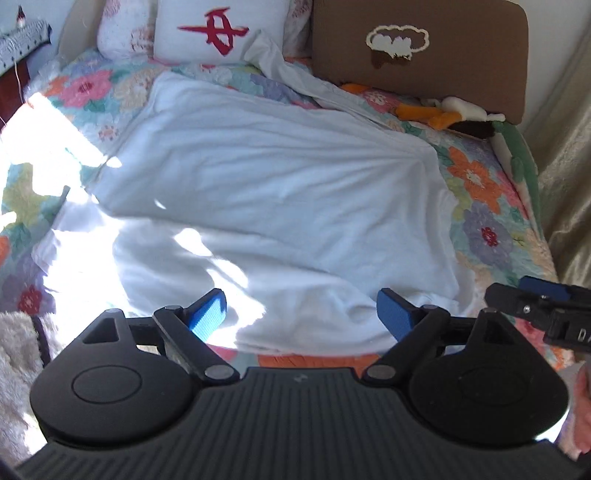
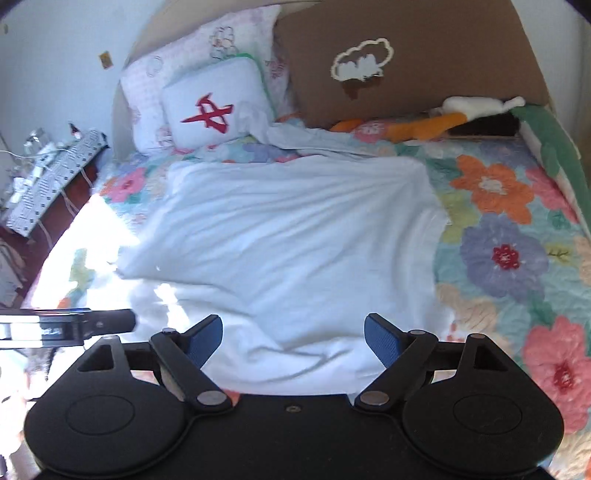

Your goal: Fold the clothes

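Note:
A large white garment (image 1: pixel 258 192) lies spread and creased on the floral quilt, also in the right wrist view (image 2: pixel 288 229). My left gripper (image 1: pixel 301 314) is open and empty, hovering over the garment's near edge. My right gripper (image 2: pixel 293 341) is open and empty over the same near edge, further right. The right gripper also shows at the right edge of the left wrist view (image 1: pixel 539 299). The left gripper's tip shows at the left of the right wrist view (image 2: pixel 85 323).
The floral quilt (image 2: pixel 498 206) covers the bed. A white pillow with a red mark (image 1: pixel 221 29), a brown cushion (image 1: pixel 417 48) and a stuffed toy (image 1: pixel 454 114) lie at the head. A cluttered side table (image 2: pixel 48 177) stands left. Bright sunlight falls on the left side.

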Tool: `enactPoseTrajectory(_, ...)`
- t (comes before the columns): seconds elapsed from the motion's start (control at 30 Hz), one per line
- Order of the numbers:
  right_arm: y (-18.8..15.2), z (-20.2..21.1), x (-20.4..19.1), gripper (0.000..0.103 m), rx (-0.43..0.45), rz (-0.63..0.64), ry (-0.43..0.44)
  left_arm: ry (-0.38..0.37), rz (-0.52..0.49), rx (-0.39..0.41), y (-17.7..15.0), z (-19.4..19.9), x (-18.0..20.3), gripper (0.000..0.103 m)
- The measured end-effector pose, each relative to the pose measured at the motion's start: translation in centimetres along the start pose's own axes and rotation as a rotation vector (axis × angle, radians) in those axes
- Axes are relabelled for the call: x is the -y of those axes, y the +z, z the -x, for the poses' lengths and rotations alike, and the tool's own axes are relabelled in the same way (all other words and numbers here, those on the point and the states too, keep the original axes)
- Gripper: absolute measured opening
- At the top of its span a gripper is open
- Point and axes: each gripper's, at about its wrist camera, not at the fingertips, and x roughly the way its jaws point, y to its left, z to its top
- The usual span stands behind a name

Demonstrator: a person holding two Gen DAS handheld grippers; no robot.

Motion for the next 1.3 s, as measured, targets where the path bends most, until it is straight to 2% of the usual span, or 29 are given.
enactPoseTrajectory(0.07, -0.9, 1.1, -1.1, 0.087, 0.003, 0.004, 0.051, 0.005, -0.012, -0.009, -0.7, 0.7, -0.1, 0.089)
enactPoseTrajectory(0.17, -1.8, 2.8, -2.9, 0.087, 0.011, 0.027, 0.055, 0.061, -0.101, 0.004, -1.6, 2.2, 0.7, 0.089)
enactPoseTrajectory(0.33, -1.7, 4.9, -5.2, 0.087, 0.012, 0.094, 0.075, 0.025, -0.123, 0.007, -1.6, 4.5, 0.7, 0.090)
enactPoseTrajectory(0.47, -1.5, 6.7, -6.3, 0.088, 0.032, 0.088, 0.101, 0.043, -0.166, 0.042, -1.8, 6.2, 0.7, 0.092)
enactPoseTrajectory(0.6, -2.4, 7.7, -7.3, 0.088, 0.048, 0.162, 0.006, 0.089, -0.204, 0.057, -2.6, 6.7, 0.9, 0.093)
enactPoseTrajectory(0.8, -4.2, 7.1, -6.1, 0.088, 0.091, 0.088, -0.113, 0.205, -0.217, 0.081, -4.0, 5.2, 1.6, 0.094)
enactPoseTrajectory(0.93, -5.0, 6.3, -5.0, 0.088, 0.136, 0.040, -0.234, 0.150, -0.171, 0.021, -4.9, 3.7, 1.9, 0.094)
enactPoseTrajectory(1.0, -5.3, 6.0, -4.5, 0.088, 0.135, 0.022, -0.248, 0.150, -0.168, 0.008, -5.2, 3.3, 2.1, 0.094)
enactPoseTrajectory(1.13, -5.7, 5.5, -3.9, 0.088, 0.106, -0.008, -0.209, 0.201, -0.192, 0.011, -5.6, 3.2, 2.8, 0.094)
enactPoseTrajectory(1.3, -5.9, 5.2, -3.8, 0.088, 0.106, -0.012, -0.213, 0.201, -0.187, 0.033, -5.3, 3.8, 3.0, 0.098)
